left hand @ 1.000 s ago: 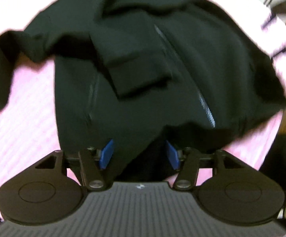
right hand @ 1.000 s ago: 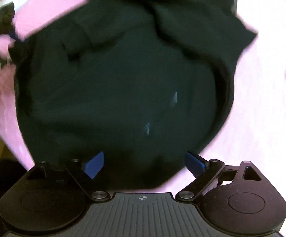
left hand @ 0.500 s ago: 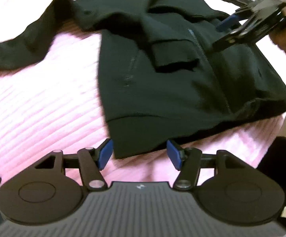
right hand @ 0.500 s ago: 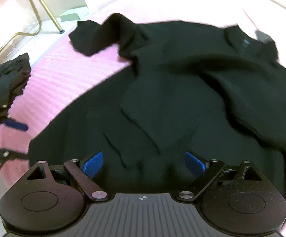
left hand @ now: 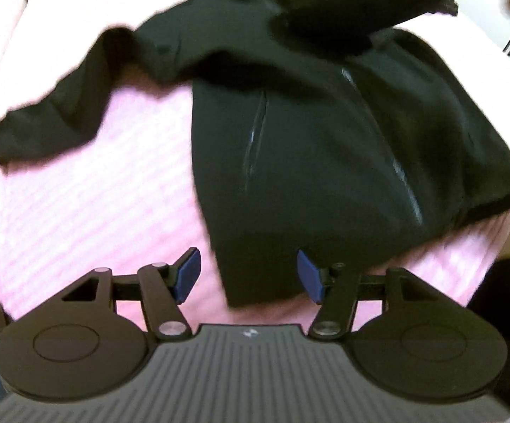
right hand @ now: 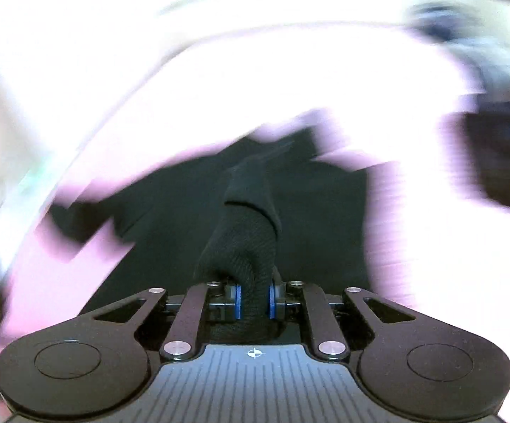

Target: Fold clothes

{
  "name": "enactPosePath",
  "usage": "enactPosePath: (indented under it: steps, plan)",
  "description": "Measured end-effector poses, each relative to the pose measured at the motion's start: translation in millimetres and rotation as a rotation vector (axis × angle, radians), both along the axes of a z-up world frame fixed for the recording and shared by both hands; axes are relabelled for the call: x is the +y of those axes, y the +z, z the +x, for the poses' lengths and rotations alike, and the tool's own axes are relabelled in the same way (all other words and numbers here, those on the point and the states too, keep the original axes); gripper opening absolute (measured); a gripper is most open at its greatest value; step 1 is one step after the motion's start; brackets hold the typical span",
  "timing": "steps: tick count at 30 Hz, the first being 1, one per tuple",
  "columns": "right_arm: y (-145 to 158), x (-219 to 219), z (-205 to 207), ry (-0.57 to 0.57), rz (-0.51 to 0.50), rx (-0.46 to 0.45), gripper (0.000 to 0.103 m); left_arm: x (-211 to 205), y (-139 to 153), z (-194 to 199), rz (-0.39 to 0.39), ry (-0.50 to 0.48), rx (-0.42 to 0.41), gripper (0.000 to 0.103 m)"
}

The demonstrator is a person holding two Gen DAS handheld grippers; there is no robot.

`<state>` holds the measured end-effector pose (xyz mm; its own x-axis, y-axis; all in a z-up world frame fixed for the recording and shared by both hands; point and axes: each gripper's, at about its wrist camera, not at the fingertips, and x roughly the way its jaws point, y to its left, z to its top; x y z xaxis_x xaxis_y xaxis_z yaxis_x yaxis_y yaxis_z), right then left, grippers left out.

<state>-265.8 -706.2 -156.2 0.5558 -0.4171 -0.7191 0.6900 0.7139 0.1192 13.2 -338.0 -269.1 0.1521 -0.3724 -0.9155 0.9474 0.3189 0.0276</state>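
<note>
A black zip-front knit jacket [left hand: 325, 148] is spread on a pink ribbed bed cover [left hand: 89, 197], one sleeve stretched toward nine o'clock; no brand or lettering can be read on it. A bunched fold of the jacket [right hand: 251, 232] is pinched between the blue pads of the right gripper [right hand: 254, 302]. The left gripper [left hand: 248, 275] is held spread wide at six o'clock, its blue pads on either side of the hem corner, gripping nothing.

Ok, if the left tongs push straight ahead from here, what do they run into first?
Most likely the bottom hem of the black jacket, whose corner lies between the open left tongs on the pink blanket. Depth is hard to judge in this blurred fisheye view.
</note>
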Motion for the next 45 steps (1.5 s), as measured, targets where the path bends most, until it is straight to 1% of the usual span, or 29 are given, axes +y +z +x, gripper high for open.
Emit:
enactPosePath:
  steps: [1, 2, 3, 4, 5, 6, 8, 11, 15, 17, 19, 22, 23, 24, 25, 26, 27, 28, 29, 30, 31, 32, 33, 36, 38, 40, 41, 43, 45]
  plan:
    - [14.2, -24.4, -34.1, -0.121, -0.069, 0.024, 0.012, -6.6, 3.6, 0.4, -0.008, 0.016, -0.006, 0.056]
    - [28.5, -48.7, -68.2, -0.242, -0.139, 0.047, 0.021, -13.2, 7.0, 1.0, -0.017, 0.029, -0.01, 0.056]
    - [30.2, -68.0, -95.0, -0.332, -0.177, 0.091, 0.066, -19.8, 10.5, 1.6, -0.025, 0.041, -0.014, 0.056]
    - [26.5, -85.1, -118.5, -0.409, -0.202, 0.142, 0.09, -25.5, 12.4, 2.1, -0.028, 0.062, -0.017, 0.056]
    - [22.9, -102.2, -142.1, -0.487, -0.226, 0.194, 0.101, -30.9, 13.8, 2.6, -0.03, 0.085, -0.019, 0.056]
    - [15.1, -111.4, -156.5, -0.509, -0.197, 0.2, 0.101, -32.1, 13.0, 2.4, -0.024, 0.112, -0.021, 0.057]
    - [-6.4, -117.8, -171.8, -0.494, -0.08, 0.168, 0.101, -32.2, 10.3, 1.7, -0.01, 0.168, -0.024, 0.058]
    - [-57.2, -95.4, -164.0, -0.355, 0.155, 0.121, 0.101, -32.3, 6.2, 0.5, 0.011, 0.253, -0.028, 0.058]
    - [-120.3, -33.5, -140.3, -0.13, 0.464, 0.102, 0.1, -18.7, -4.0, 2.7, 0.041, 0.37, -0.003, 0.059]
    - [-136.4, 0.3, -137.5, -0.045, 0.559, 0.1, 0.1, -13.4, -11.9, 6.7, 0.059, 0.402, 0.013, 0.059]
    - [-147.9, 27.6, -135.1, 0.026, 0.635, 0.102, 0.1, -9.9, -20.2, 12.0, 0.064, 0.413, 0.031, 0.059]
    - [-162.4, 56.1, -140.0, 0.029, 0.698, 0.087, 0.1, -4.8, -35.3, 19.6, 0.056, 0.406, 0.09, 0.061]
    - [-167.7, 59.7, -140.0, 0.02, 0.713, 0.069, 0.096, -3.0, -43.1, 21.6, 0.054, 0.398, 0.118, 0.061]
    - [-171.9, 60.4, -139.6, 0.014, 0.729, 0.043, 0.085, -1.0, -51.2, 23.5, 0.052, 0.39, 0.146, 0.06]
    - [-176.4, 62.2, -140.2, 0.006, 0.746, 0.011, 0.08, 1.0, -59.3, 25.5, 0.05, 0.382, 0.174, 0.06]
    - [-179.7, 68.6, -144.2, -0.01, 0.756, -0.019, 0.073, 3.1, -66.6, 26.4, 0.045, 0.365, 0.192, 0.057]
    - [-182.4, 71.9, -146.7, -0.028, 0.76, -0.046, 0.065, 4.8, -70.7, 25.9, 0.038, 0.347, 0.205, 0.052]
    - [-185.5, 72.5, -147.8, -0.046, 0.764, -0.066, 0.056, 6.5, -73.9, 25.1, 0.031, 0.329, 0.217, 0.045]
    - [-189.3, 71.5, -143.7, -0.056, 0.769, -0.072, 0.03, 8.1, -77.2, 24.3, 0.023, 0.311, 0.228, 0.034]
    - [-190.5, 74.8, -141.5, -0.06, 0.773, -0.053, 0.014, 9.7, -80.5, 23.4, 0.016, 0.293, 0.24, 0.019]
    - [-190.5, 80.0, -141.1, -0.062, 0.776, -0.024, 0.01, 10.6, -76.6, 21.6, 0.004, 0.278, 0.238, 0.008]
    - [-183.9, 80.2, -141.6, -0.062, 0.776, 0.003, 0.005, 11.3, -70.7, 19.5, -0.008, 0.264, 0.232, 0.004]
    - [-172.9, 77.1, -143.4, -0.057, 0.772, 0.016, 0.005, 13.6, -61.2, 16.5, -0.027, 0.254, 0.231, 0.003]
    - [-124.7, 60.6, -149.9, 0.002, 0.722, 0.046, 0.005, 33.5, -19.3, -3.5, -0.081, 0.212, 0.231, 0.002]
    - [-96.7, 45.7, -163.4, 0.011, 0.687, 0.075, 0.004, 47.8, 8.9, -30.9, -0.098, 0.177, 0.246, 0.002]
    - [-74.5, 31.2, -178.2, 0.014, 0.652, 0.117, 0.005, 59.8, 25.2, -61.7, -0.099, 0.166, 0.289, 0.002]
    - [-71.1, 26.1, -184.6, 0.018, 0.629, 0.163, 0.005, 65.8, 30.3, -78.5, -0.103, 0.174, 0.321, 0.002]
    - [-76.3, 21.7, -199.1, 0.01, 0.602, 0.257, 0.005, 69.3, 24.5, -112.9, -0.09, 0.182, 0.39, 0.003]
    - [-95.3, 18.5, -206.7, -0.021, 0.621, 0.306, 0.005, 65.0, 3.7, -141.1, -0.048, 0.195, 0.428, 0.003]
